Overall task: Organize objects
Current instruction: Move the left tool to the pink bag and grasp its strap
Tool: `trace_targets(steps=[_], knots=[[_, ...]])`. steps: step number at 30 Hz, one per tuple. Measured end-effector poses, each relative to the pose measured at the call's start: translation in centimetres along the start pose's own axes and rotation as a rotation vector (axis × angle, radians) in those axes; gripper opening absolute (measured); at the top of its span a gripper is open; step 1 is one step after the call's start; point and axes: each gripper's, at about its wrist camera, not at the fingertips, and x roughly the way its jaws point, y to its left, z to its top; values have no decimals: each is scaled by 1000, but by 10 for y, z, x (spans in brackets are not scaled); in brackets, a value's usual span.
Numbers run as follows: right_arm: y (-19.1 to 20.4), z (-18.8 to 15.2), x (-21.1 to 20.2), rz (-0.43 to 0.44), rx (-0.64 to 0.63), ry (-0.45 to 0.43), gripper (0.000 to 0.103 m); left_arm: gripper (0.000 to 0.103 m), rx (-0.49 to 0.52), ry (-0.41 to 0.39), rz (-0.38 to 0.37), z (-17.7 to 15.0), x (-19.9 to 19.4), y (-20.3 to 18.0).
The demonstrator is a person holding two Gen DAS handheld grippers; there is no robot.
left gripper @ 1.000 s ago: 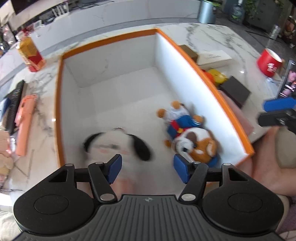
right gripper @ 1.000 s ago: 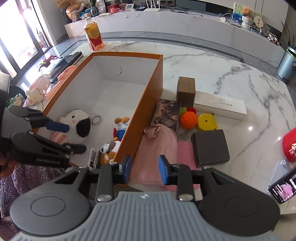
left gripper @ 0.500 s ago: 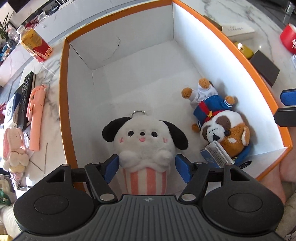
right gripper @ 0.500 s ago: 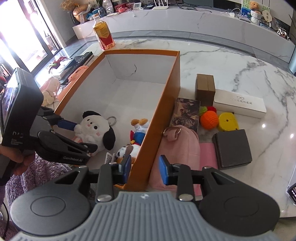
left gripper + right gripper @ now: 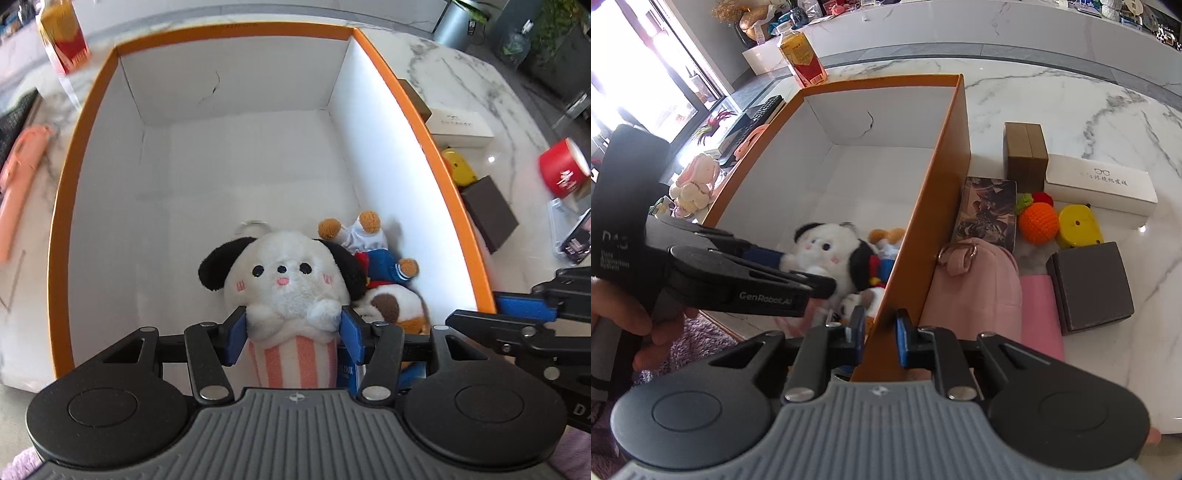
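My left gripper is shut on a white plush dog with black ears and holds it inside the orange box, near its front right corner. The dog also shows in the right wrist view, held by the left gripper. A brown-and-white plush in blue clothes lies in the box just right of it. My right gripper straddles the box's near right wall, its jaws a little apart on either side of it.
Right of the box on the marble table lie a pink bag, a dark grey box, an orange knitted ball, a yellow toy, a white case and a brown box. A drink carton stands behind the box.
The left gripper has closed on the plush dog and shifted it right, against the other plush. The right gripper has moved up to the box's right wall.
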Motion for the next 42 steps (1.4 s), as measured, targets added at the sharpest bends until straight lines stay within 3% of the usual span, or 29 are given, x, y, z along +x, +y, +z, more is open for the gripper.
trace_targets(steps=[5, 11, 14, 18, 22, 28, 34, 38, 42], knots=[[-3, 0, 0, 12, 3, -4, 18, 64, -41, 9, -28, 3, -2, 8], [-6, 0, -2, 28, 15, -6, 18, 77, -19, -10, -14, 3, -2, 4], [-9, 0, -11, 21, 24, -31, 25, 78, -13, -21, 1, 2, -4, 3], [-18, -2, -29, 12, 48, -72, 28, 81, 23, -86, 53, -2, -18, -3], [-30, -10, -46, -54, 59, -128, 29, 81, 76, -195, 83, -6, -45, -18], [-62, -28, -61, -93, 147, -174, 29, 76, 152, -265, -43, -5, -78, -60], [-86, -50, -56, -151, 169, -179, 20, 75, 218, -217, -145, 3, -73, -117], [-101, -62, -50, -154, 180, -180, 19, 75, 196, -139, -107, 12, -45, -145], [-110, -70, -43, -135, 161, -171, 20, 75, 219, -67, -4, 18, -15, -163]])
